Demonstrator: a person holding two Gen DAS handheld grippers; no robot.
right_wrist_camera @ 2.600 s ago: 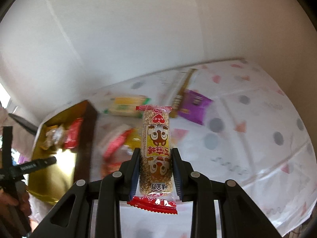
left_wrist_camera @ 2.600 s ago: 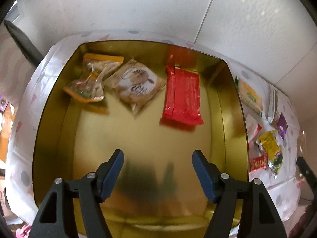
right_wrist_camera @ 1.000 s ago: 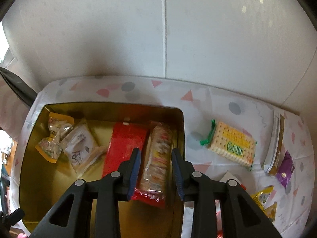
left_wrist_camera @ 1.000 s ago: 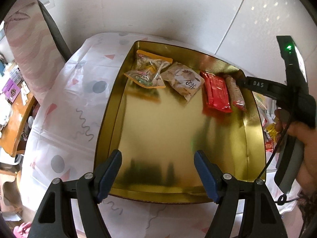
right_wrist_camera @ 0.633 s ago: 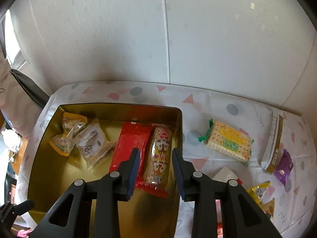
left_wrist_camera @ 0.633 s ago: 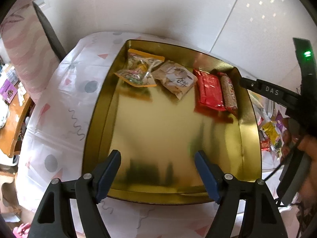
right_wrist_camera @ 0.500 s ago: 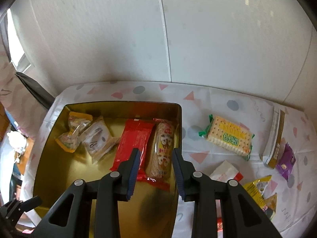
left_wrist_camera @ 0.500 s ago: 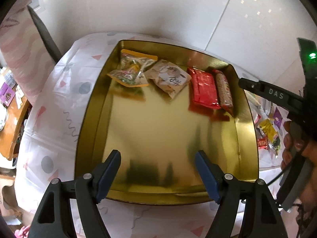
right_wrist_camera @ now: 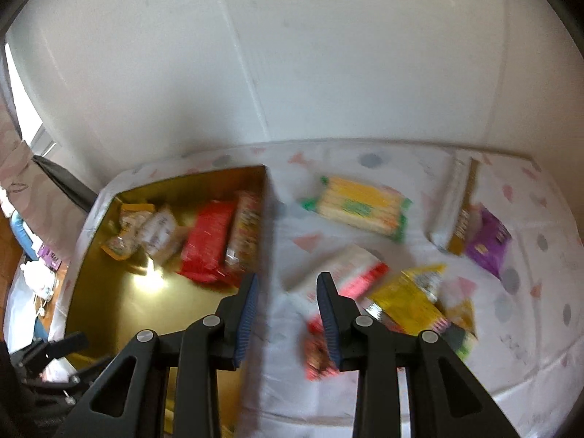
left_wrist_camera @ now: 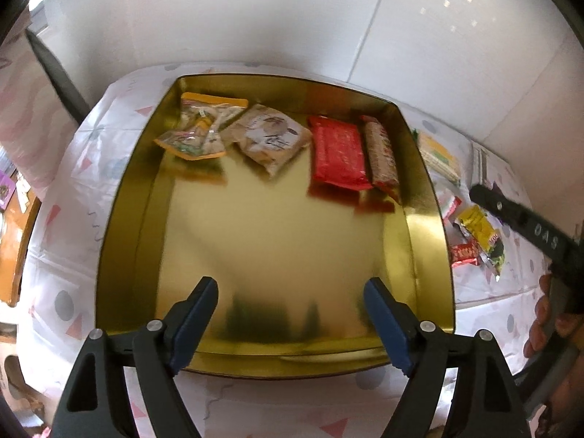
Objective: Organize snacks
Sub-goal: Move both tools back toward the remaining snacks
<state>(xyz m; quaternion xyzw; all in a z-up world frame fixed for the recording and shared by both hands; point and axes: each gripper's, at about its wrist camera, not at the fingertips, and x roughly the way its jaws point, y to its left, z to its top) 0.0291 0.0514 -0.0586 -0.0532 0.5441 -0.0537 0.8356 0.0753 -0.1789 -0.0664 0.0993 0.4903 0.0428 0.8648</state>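
- The gold tin [left_wrist_camera: 427,197] sits on the table, its far end holding four snacks in a row: an orange-edged clear pouch [left_wrist_camera: 199,133] at 11 o'clock, a beige packet [left_wrist_camera: 268,138] beside it, a red packet [left_wrist_camera: 339,153] at 1 o'clock, and a rice-cracker roll [left_wrist_camera: 381,155] against the tin's right wall.
- Loose snacks lie on the cloth at the tin's 3 o'clock: a yellow biscuit pack with green ends [right_wrist_camera: 359,208], a white and red packet [right_wrist_camera: 346,270], a yellow sachet [right_wrist_camera: 408,299], a purple packet [right_wrist_camera: 487,241] and a long white and gold packet [right_wrist_camera: 454,208].
- The left gripper [left_wrist_camera: 290,317] hovers over the tin's near edge; its jaws have just been opening and stand wide with nothing between them.
- The right gripper [right_wrist_camera: 286,314] hangs above the tin's right wall, its jaws narrowly apart and empty; this view is blurred.
- A hand [left_wrist_camera: 547,321] shows at 4 o'clock in the left view.
- The tablecloth [left_wrist_camera: 91,153] is white with grey dots and pink triangles; plain white wall panels [right_wrist_camera: 328,54] rise behind.
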